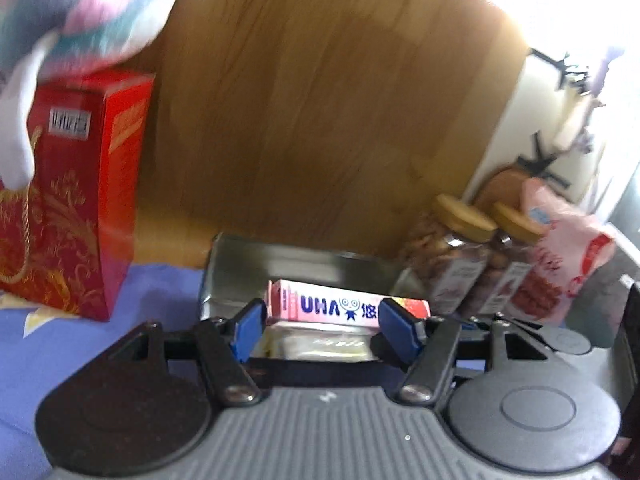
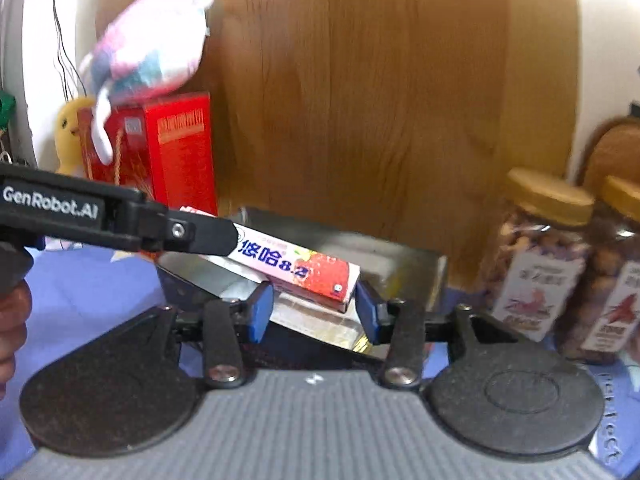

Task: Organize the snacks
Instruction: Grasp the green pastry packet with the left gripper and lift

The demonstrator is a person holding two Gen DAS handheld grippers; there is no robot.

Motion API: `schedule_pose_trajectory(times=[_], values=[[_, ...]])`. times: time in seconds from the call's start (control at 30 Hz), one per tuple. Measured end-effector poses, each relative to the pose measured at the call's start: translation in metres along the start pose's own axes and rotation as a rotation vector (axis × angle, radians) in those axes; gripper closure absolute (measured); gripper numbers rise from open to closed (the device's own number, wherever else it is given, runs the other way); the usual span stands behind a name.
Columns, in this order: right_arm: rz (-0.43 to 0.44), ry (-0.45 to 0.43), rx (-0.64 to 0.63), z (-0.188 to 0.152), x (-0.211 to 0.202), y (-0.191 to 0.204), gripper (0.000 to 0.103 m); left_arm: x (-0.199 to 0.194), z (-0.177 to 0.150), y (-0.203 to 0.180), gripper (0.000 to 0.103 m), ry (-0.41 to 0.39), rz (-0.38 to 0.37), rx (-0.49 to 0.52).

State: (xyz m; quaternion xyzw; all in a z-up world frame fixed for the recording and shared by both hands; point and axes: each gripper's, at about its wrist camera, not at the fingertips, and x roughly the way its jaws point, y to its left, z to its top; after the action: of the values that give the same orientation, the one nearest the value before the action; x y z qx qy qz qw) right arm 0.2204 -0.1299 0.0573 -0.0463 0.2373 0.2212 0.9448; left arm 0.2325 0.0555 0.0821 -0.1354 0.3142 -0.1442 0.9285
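Fingers point(image 1: 250, 320) flank box point(image 1: 340, 308); pouch point(image 1: 560, 248) left-view only.

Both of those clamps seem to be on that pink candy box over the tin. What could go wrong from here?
1. The candy box sits tilted, its far end in the left gripper and the near corner between the right gripper's pads; it may twist or slip and miss the tin.
2. The jars stand close beside the tin; a swing could knock them over.
3. The plush toy on the red box could fall if bumped.
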Motion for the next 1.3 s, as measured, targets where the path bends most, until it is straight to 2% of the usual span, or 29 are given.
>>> schedule_pose_trajectory(times=[0.07, 0.13, 0.23, 0.37, 0.47, 0.6, 0.63, 0.67, 0.7, 0.77, 0.93, 1.1, 1.23, 1.3], values=[[-0.014, -0.02, 0.008, 0.002, -0.005, 0.0, 0.055, -0.008, -0.004, 0.01, 0.039, 0.005, -0.009, -0.016], [-0.003, -0.066, 0.031, 0.003, -0.023, -0.006, 0.055, -0.03, -0.009, 0.018, 0.038, -0.027, -0.013, -0.014], [0.066, -0.092, 0.066, -0.002, -0.052, -0.01, 0.054, -0.07, -0.03, 0.034, 0.037, -0.069, -0.001, -0.038], [0.262, 0.07, 0.164, -0.027, -0.051, 0.008, 0.056, -0.088, -0.063, 0.062, 0.036, -0.069, 0.052, -0.14], [0.313, 0.173, 0.216, -0.046, -0.034, 0.027, 0.056, -0.078, -0.09, 0.082, 0.036, -0.002, 0.078, -0.245], [0.332, 0.221, 0.276, -0.055, -0.015, 0.043, 0.056, -0.062, -0.103, 0.086, 0.036, 0.045, 0.127, -0.259], [0.328, 0.239, 0.282, -0.056, -0.01, 0.047, 0.056, -0.055, -0.106, 0.088, 0.037, 0.078, 0.122, -0.278], [0.327, 0.255, 0.282, -0.058, -0.005, 0.051, 0.058, -0.054, -0.11, 0.086, 0.038, 0.062, 0.112, -0.274], [0.334, 0.251, 0.27, -0.059, -0.004, 0.056, 0.063, -0.055, -0.112, 0.083, 0.043, 0.071, 0.104, -0.275], [0.332, 0.245, 0.241, -0.059, -0.011, 0.064, 0.072, -0.06, -0.114, 0.081, 0.046, 0.077, 0.088, -0.279], [0.351, 0.235, 0.187, -0.065, -0.039, 0.071, 0.075, -0.087, -0.135, 0.078, 0.046, 0.074, 0.01, -0.327], [0.378, 0.166, -0.015, -0.084, -0.082, 0.093, 0.075, -0.121, -0.158, 0.063, 0.044, 0.072, -0.038, -0.296], [0.387, 0.175, -0.029, -0.098, -0.104, 0.095, 0.073, -0.145, -0.182, 0.049, 0.043, 0.113, -0.067, -0.286], [0.331, 0.152, -0.033, -0.101, -0.11, 0.093, 0.064, -0.153, -0.191, 0.045, 0.034, 0.119, -0.065, -0.271]])
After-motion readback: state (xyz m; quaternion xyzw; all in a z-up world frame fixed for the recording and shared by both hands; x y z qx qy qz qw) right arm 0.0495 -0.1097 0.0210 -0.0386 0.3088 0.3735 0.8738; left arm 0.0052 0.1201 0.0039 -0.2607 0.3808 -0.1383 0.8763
